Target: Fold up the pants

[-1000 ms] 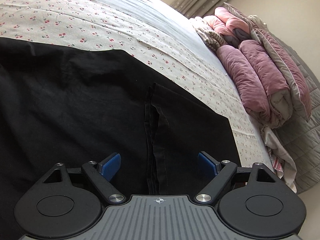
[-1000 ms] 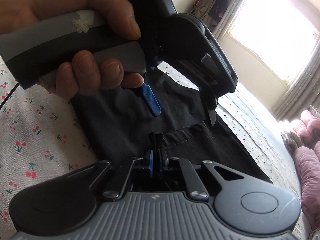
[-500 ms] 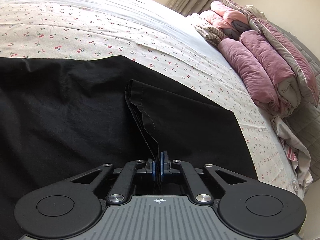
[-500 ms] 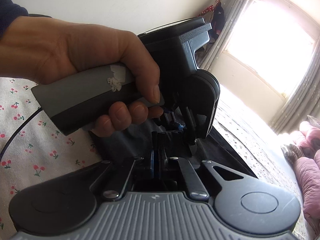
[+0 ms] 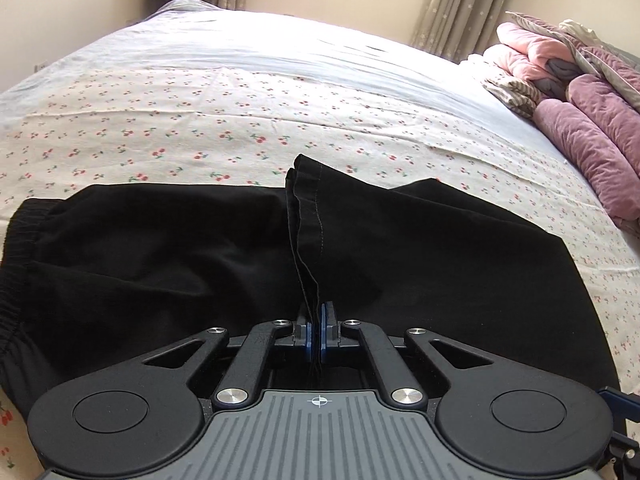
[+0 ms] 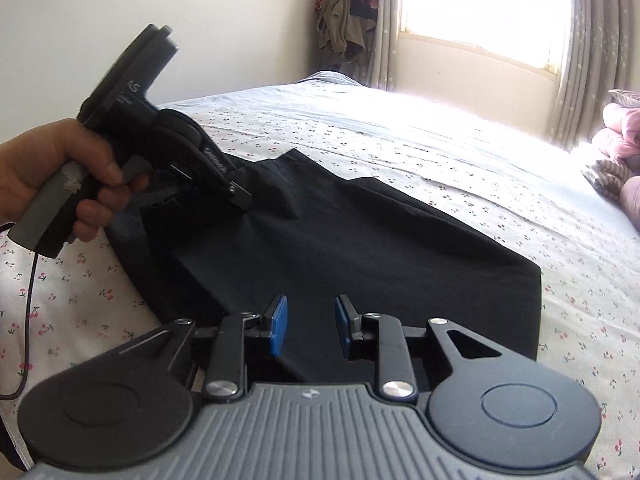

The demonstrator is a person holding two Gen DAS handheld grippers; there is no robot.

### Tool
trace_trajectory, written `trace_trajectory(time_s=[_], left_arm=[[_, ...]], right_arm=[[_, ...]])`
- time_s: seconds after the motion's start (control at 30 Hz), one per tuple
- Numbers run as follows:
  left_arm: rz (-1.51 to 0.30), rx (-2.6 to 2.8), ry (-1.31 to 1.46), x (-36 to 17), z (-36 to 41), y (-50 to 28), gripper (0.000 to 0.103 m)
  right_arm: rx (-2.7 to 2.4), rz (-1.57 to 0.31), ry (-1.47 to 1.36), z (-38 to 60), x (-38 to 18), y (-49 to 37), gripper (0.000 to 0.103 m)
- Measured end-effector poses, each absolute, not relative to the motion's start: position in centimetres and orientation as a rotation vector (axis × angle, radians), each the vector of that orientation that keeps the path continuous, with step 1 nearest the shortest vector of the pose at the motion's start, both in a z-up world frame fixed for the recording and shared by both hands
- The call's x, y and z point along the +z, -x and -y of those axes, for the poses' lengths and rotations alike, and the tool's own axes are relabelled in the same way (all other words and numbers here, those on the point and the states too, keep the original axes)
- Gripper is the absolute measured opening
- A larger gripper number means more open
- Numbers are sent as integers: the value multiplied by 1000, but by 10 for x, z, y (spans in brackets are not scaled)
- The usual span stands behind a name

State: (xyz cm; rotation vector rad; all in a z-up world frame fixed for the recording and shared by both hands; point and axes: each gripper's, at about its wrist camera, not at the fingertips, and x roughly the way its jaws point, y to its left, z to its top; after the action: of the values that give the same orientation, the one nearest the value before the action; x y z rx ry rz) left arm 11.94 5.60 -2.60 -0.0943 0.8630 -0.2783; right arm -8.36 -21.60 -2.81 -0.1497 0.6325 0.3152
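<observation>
Left fingers (image 5: pixel 307 330) are pinching the pants (image 5: pixel 160 256) hem; right fingers (image 6: pixel 277 324) are hanging apart, empty; folding is partly done on the bed (image 5: pixel 280 92).

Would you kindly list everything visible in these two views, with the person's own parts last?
pants: one, black, spread on the bed, hem pinched up
bed sheet: one, white with cherry print, covering the bed
folded bedding: one pile, pink and purple, right edge of the bed
curtains: grey, beside the window
hanging clothes: several, brown and red, in the corner
left gripper: shut on pants
right gripper: open above pants
left hand: gripping the handle
</observation>
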Motion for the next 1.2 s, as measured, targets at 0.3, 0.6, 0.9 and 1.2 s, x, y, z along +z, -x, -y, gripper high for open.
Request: trace_trajectory(time_s=[0.3,0.6,0.9,1.2], left_arm=[[-828,-142,121,-23,-133,-123,1],[-813,-42,113,-17,-167,-125,2],[-800,-13,92,-17,-170,-129,11],[-635,21,197,15,-176,-116,12]], right_arm=[[248,-709,98,213,-39,70,22],[228,-756,72,222,-44,54,23],[220,-783,55,225,-46,50,23],[182,-807,-58,251,-43,40,23]])
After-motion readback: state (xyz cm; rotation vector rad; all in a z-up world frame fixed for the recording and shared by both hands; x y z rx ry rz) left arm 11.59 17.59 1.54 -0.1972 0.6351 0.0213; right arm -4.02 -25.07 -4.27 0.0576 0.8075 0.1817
